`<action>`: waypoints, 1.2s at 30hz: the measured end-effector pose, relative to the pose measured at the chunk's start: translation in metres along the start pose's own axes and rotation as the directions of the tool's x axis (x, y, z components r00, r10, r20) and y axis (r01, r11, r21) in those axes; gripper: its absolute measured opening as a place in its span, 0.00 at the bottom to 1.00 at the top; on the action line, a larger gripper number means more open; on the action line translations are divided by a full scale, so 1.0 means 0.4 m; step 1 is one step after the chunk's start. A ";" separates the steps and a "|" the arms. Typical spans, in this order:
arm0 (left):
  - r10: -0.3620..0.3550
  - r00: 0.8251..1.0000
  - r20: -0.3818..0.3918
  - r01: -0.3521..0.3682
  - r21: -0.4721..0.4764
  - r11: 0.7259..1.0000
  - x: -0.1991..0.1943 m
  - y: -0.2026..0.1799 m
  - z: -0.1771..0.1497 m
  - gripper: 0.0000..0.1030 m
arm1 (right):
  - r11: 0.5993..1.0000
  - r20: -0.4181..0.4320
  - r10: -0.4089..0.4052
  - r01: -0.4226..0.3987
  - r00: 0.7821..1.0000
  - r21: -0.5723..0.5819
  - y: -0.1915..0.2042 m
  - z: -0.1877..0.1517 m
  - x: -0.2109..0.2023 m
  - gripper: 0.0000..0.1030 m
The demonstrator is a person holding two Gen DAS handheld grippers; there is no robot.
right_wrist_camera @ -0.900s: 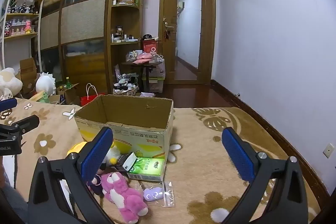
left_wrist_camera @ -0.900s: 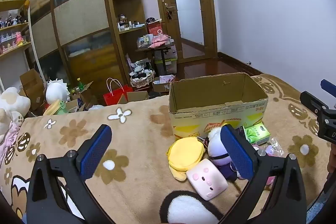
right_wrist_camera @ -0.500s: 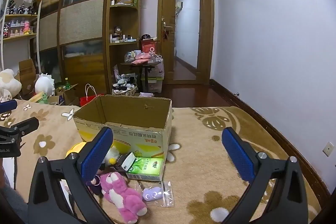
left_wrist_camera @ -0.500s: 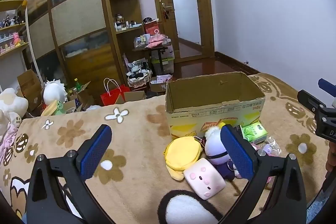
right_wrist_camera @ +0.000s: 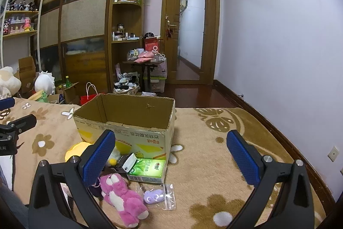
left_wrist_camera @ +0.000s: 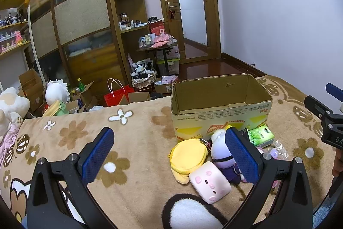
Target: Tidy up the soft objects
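1. Comparing w/ the views from 0.9 s and 0.5 s ago, almost no change is seen: the left view has slid slightly, so the cardboard box (left_wrist_camera: 220,100) sits a bit left of where it was in frame; the right view is nearly unaltered.
2. Left gripper (left_wrist_camera: 169,151): jaws spread wide, nothing held, same as in both prior frames. It is held above the brown flower blanket (left_wrist_camera: 70,132), w/ the toy pile to its right.
3. Right gripper (right_wrist_camera: 170,155): jaws also released and empty, unchanged. It is held over the blanket, near the box's right corner.
4. Soft items are all found outside the box, on the blanket at its near side: yellow plush pouch (left_wrist_camera: 188,156), pink pig cube plush (left_wrist_camera: 210,181), white-purple plush (left_wrist_camera: 219,153), pink bear plush (right_wrist_camera: 122,194), small purple plush in a clear bag (right_wrist_camera: 154,195).
5. Green tissue pack (right_wrist_camera: 148,167) lies touching the box's near wall; a white case (right_wrist_camera: 129,162) rests beside it.
6. Box interior, as far as is shown, looks empty.
7. Judgement: nothing has been sorted yet; only a small approach adj. was made. First pick is likely the pig cube or the yellow pouch, nearest the left jaws.
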State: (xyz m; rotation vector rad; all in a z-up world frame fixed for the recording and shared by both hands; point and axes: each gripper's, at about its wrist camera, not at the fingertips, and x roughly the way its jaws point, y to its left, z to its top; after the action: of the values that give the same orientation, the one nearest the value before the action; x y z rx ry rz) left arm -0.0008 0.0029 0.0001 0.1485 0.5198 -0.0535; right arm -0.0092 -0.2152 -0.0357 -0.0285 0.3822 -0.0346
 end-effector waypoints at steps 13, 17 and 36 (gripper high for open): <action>-0.002 1.000 -0.001 0.002 -0.001 1.000 0.000 0.002 0.001 0.99 | 1.000 0.000 0.012 -0.012 1.000 -0.019 0.011 0.005 -0.005 1.00; -0.003 1.000 0.001 0.003 0.002 1.000 0.003 -0.001 0.000 0.99 | 1.000 0.001 0.011 -0.011 1.000 -0.019 0.012 0.005 -0.005 1.00; -0.002 1.000 0.000 0.002 -0.002 1.000 0.001 -0.001 -0.003 0.99 | 1.000 0.000 0.012 -0.012 1.000 -0.018 0.011 0.004 -0.005 1.00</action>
State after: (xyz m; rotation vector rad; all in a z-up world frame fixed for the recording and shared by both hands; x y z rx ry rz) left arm -0.0011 0.0028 -0.0012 0.1464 0.5197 -0.0549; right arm -0.0102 -0.2107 -0.0334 -0.0438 0.3824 -0.0189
